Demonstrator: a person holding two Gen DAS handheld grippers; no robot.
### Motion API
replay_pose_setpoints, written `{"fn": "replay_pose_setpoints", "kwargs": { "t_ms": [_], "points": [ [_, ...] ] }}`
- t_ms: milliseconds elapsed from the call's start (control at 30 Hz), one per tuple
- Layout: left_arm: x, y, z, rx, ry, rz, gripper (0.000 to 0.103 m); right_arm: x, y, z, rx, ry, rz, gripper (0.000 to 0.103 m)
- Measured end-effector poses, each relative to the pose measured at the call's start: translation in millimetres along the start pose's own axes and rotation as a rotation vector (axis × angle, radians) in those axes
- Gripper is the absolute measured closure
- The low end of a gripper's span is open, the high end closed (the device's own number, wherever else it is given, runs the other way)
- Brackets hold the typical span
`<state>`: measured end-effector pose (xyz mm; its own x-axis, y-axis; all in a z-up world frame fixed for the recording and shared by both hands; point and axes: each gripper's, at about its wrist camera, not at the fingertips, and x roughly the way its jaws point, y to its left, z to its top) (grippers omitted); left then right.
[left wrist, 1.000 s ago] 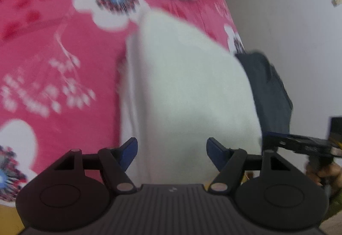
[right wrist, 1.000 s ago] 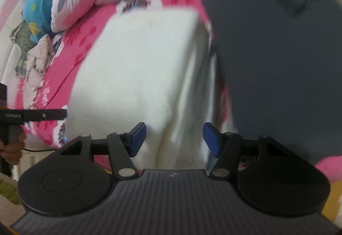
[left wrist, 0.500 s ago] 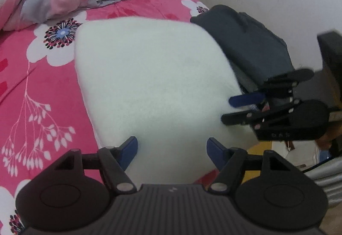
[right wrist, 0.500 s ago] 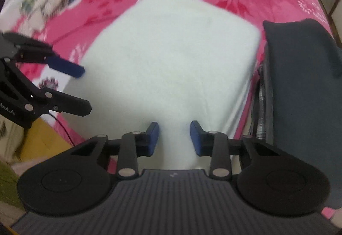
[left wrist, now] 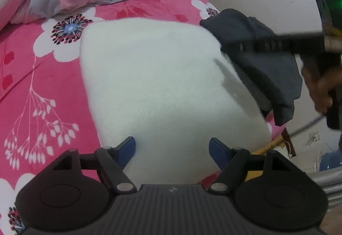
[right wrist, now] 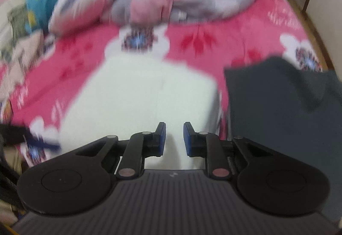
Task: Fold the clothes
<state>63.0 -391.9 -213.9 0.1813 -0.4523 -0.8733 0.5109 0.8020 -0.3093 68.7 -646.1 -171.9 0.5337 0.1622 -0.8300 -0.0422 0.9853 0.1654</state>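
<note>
Clothes wait on the pink floral bed: a folded white fleece garment (left wrist: 162, 85) beside a dark grey one (left wrist: 263, 64), my left claw (left wrist: 172, 149) gaping empty at its near edge, my right claw (right wrist: 174, 138) nearly closed, gripping nothing, just narrowed.

A white fleecy garment (left wrist: 162, 85) lay folded into a thick, rounded rectangle, flat on the near edge of the bed. Just right of it, touching, sat a dark grey garment (left wrist: 263, 59), folded, its near corner overhanging.
</note>
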Motion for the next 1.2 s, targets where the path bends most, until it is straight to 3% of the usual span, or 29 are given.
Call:
{"fn": "replay_pose_setpoints", "kwargs": {
  "t_ms": [67, 200, 267, 400, 500, 567, 633, 767, 867, 933, 1033, 1200],
  "points": [
    [-0.5, -0.4, -0.9, -0.005, -0.001, 0.005, 0.027, 16.3, -8.9, 7.3, 0.025, -0.001, -0.022, 0.086],
    [-2.2, -2.6, 0.4, -0.012, -0.008, 0.009, 0.027, 62.1, -29.6, 14.6, 0.086, 0.082, -0.092, 0.087],
    [-2.0, -2.8, 0.5, -0.022, 0.001, 0.021, 0.026, 49.5, -27.2, 24.5, 0.093, 0.031, -0.103, 0.087],
    [-3.7, -0.8, -2.6, -0.034, -0.013, 0.019, 0.026, 40.1, -11.5, 41.1, 0.057, -0.044, -0.035, 0.086],
    [-3.8, -1.5, -3.6, -0.035, -0.019, 0.024, 0.026, 78.3, -13.7, 46.0, 0.073, 0.026, -0.028, 0.087],
    [-4.6, -3.5, -3.9, -0.030, -0.022, 0.032, 0.026, 101.9, -18.9, 44.1, 0.112, 0.089, -0.088, 0.089],
    [-5.5, -4.5, -4.7, -0.032, -0.020, 0.044, 0.026, 95.1, -12.2, 52.6, 0.123, 0.060, -0.111, 0.086],
    [-6.1, -3.0, -8.4, -0.050, -0.016, 0.062, 0.026, 69.9, 25.6, 64.6, 0.012, -0.100, 0.021, 0.085],
    [-6.4, -2.8, -9.7, -0.059, -0.006, 0.078, 0.026, 89.5, 46.3, 68.5, -0.036, -0.089, 0.157, 0.084],
    [-5.6, -1.4, -11.1, -0.077, 0.002, 0.091, 0.026, 114.2, 53.2, 64.8, -0.033, -0.028, 0.163, 0.084],
    [-2.8, 4.9, -15.2, -0.132, 0.038, 0.104, 0.027, 135.2, 49.1, 58.5, 0.017, 0.053, 0.103, 0.084],
    [-10.8, 14.5, -22.0, -0.178, 0.034, 0.096, 0.028, 68.4, 36.0, 44.8, 0.017, -0.035, 0.117, 0.084]
  ]
}}
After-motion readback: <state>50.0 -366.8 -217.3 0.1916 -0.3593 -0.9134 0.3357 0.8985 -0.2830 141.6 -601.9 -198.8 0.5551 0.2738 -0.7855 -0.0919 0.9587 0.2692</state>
